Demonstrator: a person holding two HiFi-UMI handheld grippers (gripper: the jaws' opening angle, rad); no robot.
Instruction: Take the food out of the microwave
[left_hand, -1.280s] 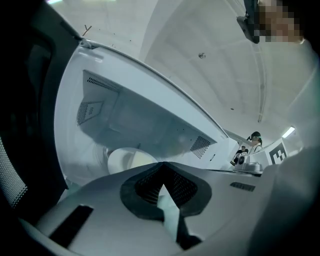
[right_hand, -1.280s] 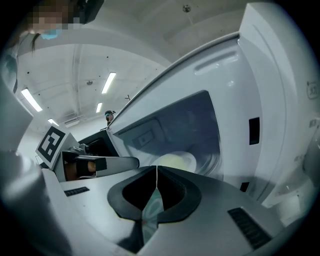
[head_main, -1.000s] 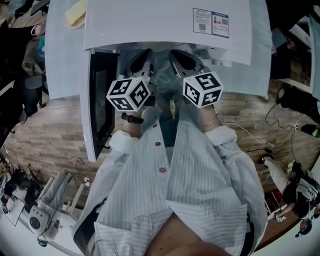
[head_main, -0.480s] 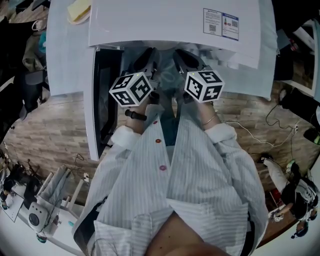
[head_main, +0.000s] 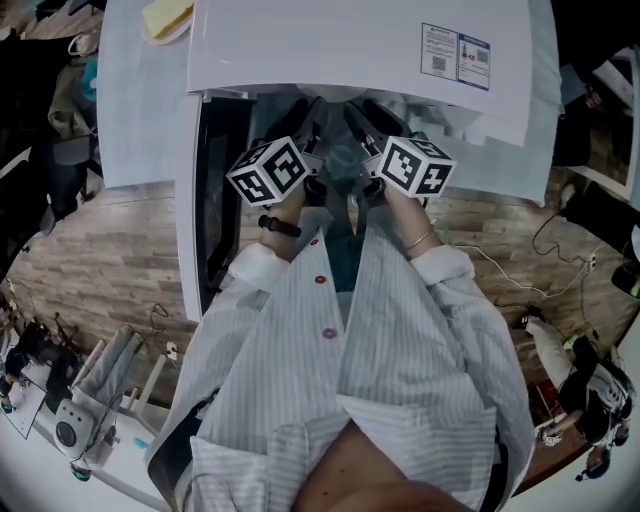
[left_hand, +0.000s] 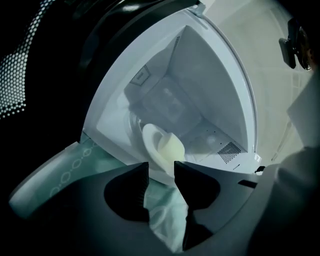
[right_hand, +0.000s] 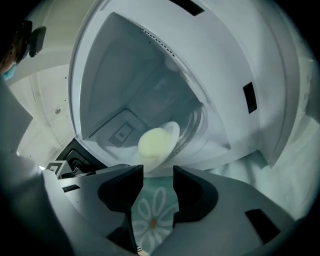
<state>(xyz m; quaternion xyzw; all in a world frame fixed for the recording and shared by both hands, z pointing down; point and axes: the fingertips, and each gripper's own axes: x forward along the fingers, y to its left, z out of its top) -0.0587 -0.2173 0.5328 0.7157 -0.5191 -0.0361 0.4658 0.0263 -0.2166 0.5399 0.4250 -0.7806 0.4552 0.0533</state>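
The white microwave (head_main: 350, 45) stands open. Inside it, a pale yellow lump of food (left_hand: 170, 148) lies on a white plate (left_hand: 150, 145) over the glass turntable. The same food (right_hand: 154, 142) and plate (right_hand: 172, 131) show in the right gripper view. My left gripper (left_hand: 161, 169) is at the cavity's mouth with its jaws opening. The plate's near rim lies just past its tips, and nothing is pressed between them. My right gripper (right_hand: 158, 172) is beside it, also opening, and only tablecloth shows in its gap. In the head view both marker cubes (head_main: 266, 170) (head_main: 415, 165) sit under the microwave's front edge.
The microwave door (head_main: 188, 210) swings out to the left, its dark window (left_hand: 20, 65) close by my left gripper. A patterned tablecloth (right_hand: 150, 220) covers the table under the jaws. A yellow thing on a dish (head_main: 165, 17) sits at the far left. Cables (head_main: 500, 265) lie on the wooden floor.
Both grippers have rolled, so their cubes show other faces, and they have sunk a little at the microwave's mouth. The food stays inside.
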